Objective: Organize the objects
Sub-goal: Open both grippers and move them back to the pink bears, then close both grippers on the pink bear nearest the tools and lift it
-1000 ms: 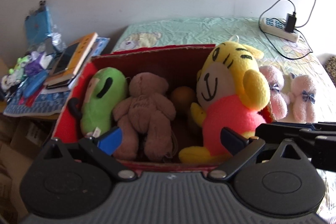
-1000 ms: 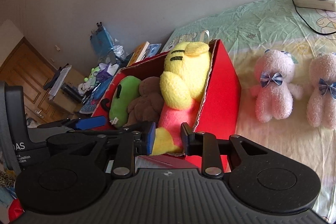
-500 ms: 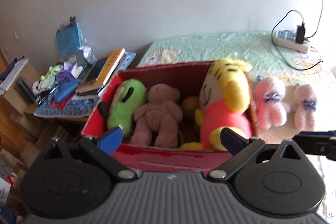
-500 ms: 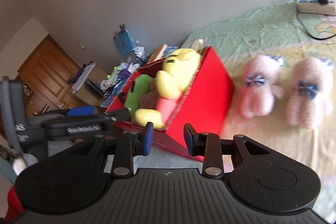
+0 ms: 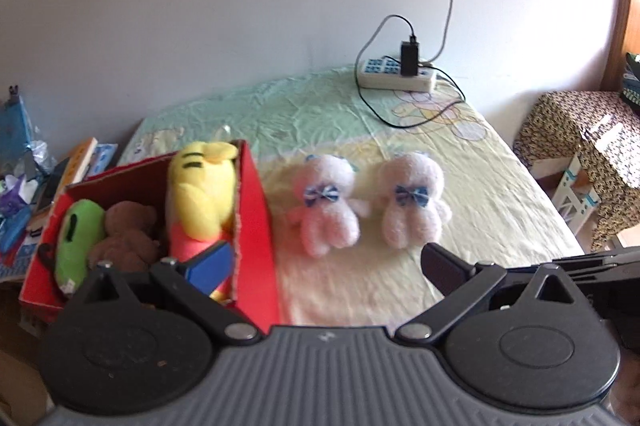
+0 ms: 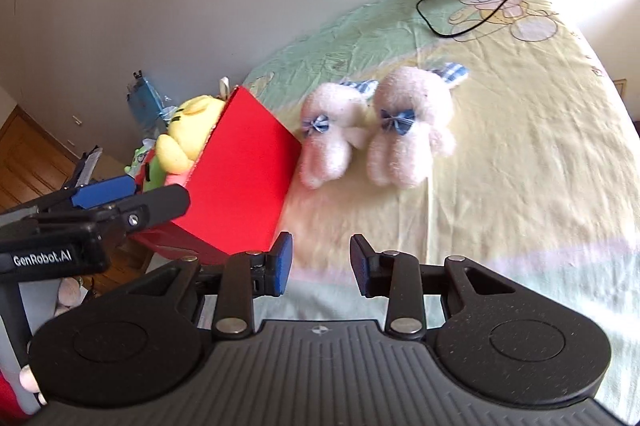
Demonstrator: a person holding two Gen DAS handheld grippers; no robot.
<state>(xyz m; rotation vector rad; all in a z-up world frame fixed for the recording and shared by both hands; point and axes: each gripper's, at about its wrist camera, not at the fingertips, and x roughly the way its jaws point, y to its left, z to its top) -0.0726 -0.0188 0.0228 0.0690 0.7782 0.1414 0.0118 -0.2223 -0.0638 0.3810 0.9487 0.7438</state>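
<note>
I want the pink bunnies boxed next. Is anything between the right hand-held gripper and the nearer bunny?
Nothing visible: only bare bedsheet lies between the open right hand-held gripper and the nearer pink bunny.

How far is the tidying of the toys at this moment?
Done: the yellow plush, the brown bear and the green plush sit in the red box. In hand: nothing; the left gripper and the right gripper are both open and empty. Left: two pink bears lie on the bed beside the box.
</note>
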